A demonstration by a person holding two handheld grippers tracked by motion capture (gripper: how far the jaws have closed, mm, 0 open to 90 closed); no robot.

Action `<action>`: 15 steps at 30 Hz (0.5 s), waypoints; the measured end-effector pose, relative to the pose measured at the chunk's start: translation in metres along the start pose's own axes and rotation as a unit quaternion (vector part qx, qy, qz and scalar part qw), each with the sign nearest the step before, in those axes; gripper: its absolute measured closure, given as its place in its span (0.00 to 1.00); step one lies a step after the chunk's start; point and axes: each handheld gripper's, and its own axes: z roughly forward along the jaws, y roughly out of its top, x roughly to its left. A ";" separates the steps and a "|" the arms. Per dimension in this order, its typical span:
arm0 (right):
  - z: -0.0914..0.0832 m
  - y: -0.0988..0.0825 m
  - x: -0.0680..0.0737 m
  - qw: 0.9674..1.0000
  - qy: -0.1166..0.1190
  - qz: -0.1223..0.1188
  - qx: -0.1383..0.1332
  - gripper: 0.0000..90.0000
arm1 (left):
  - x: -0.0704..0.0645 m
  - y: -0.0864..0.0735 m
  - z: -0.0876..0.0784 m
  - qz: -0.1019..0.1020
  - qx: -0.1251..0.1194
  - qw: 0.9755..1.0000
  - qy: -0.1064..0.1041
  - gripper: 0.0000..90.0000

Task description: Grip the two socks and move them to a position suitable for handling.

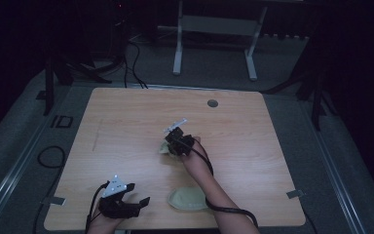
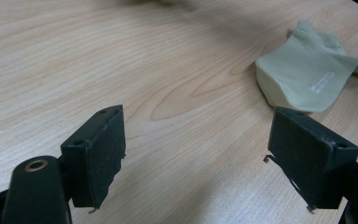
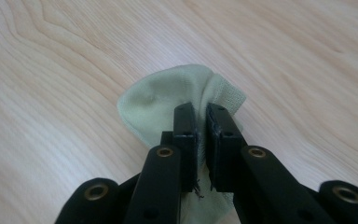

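While our right gripper (image 3: 201, 140) pinches a pale green sock (image 3: 168, 100) at mid-table, our left gripper (image 2: 200, 154) rests wide open near the second sock (image 2: 307, 74) on the wooden table (image 1: 126, 126) in a dark room.

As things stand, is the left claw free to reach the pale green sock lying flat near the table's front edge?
Probably yes: the left claw stands open, bare wooden table lies between it and the flat pale green sock.

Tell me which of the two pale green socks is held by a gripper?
The sock near the table's middle, pinched by the right gripper. The other sock lies flat and free near the front edge, beside the open left gripper.
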 end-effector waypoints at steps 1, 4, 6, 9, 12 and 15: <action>-0.005 -0.003 -0.001 1.000 -0.002 0.000 0.000 0.92 | 0.000 0.000 0.000 0.002 0.000 1.000 -0.001 0.21; -0.018 -0.011 -0.004 1.000 -0.011 -0.007 -0.004 0.92 | -0.001 0.001 0.001 0.002 -0.001 1.000 0.000 0.21; -0.028 -0.019 -0.007 1.000 -0.012 -0.007 -0.010 0.92 | -0.001 0.001 0.001 0.000 -0.001 1.000 -0.001 0.21; -0.038 -0.030 -0.010 1.000 -0.012 -0.003 -0.015 0.92 | -0.001 0.000 0.002 0.001 0.000 1.000 -0.004 0.21; -0.045 -0.045 -0.010 1.000 -0.018 -0.006 -0.015 0.92 | -0.002 0.000 0.003 0.004 0.001 1.000 -0.007 0.23; -0.047 -0.055 -0.010 1.000 -0.016 -0.003 -0.018 0.92 | -0.003 0.001 0.003 0.006 0.000 1.000 -0.007 0.23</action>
